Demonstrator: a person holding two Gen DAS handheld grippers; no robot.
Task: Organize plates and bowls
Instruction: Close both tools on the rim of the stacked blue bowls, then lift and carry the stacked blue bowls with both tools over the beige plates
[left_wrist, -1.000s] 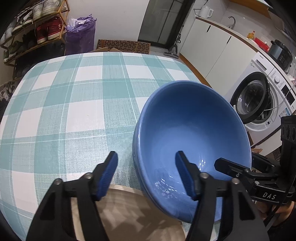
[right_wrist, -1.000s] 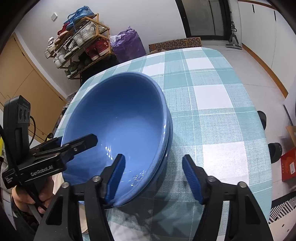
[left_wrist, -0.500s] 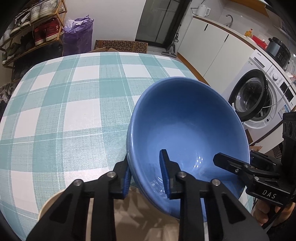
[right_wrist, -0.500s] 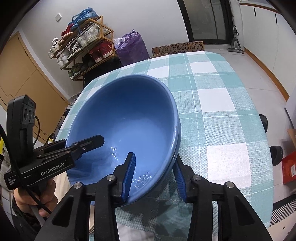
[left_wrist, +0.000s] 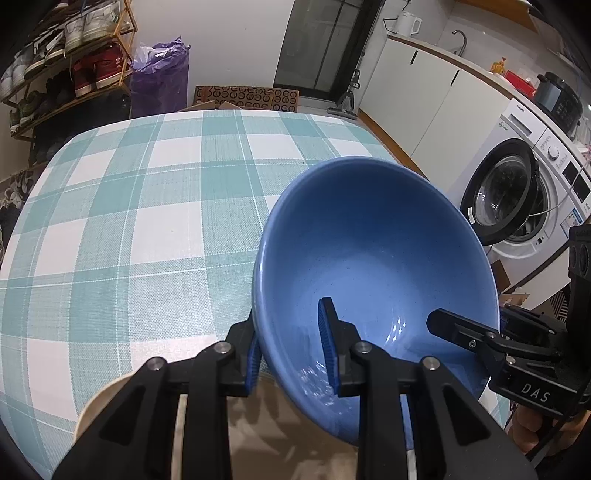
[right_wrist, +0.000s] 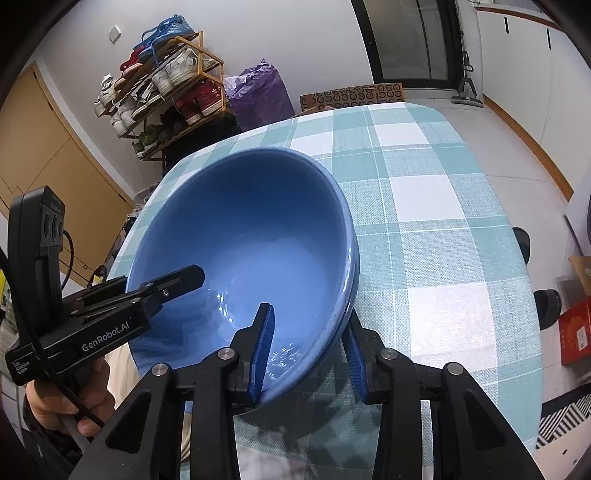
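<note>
Blue bowl (left_wrist: 373, 251) now lifted, both claws clamped

Both grippers' fingers (left_wrist: 327, 339), open a second ago, now clamped on the blue bowl (left_wrist: 373, 266) rim.

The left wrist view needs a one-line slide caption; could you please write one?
Left gripper and right gripper clamp opposite rims of a blue bowl above a checked tablecloth.
</note>
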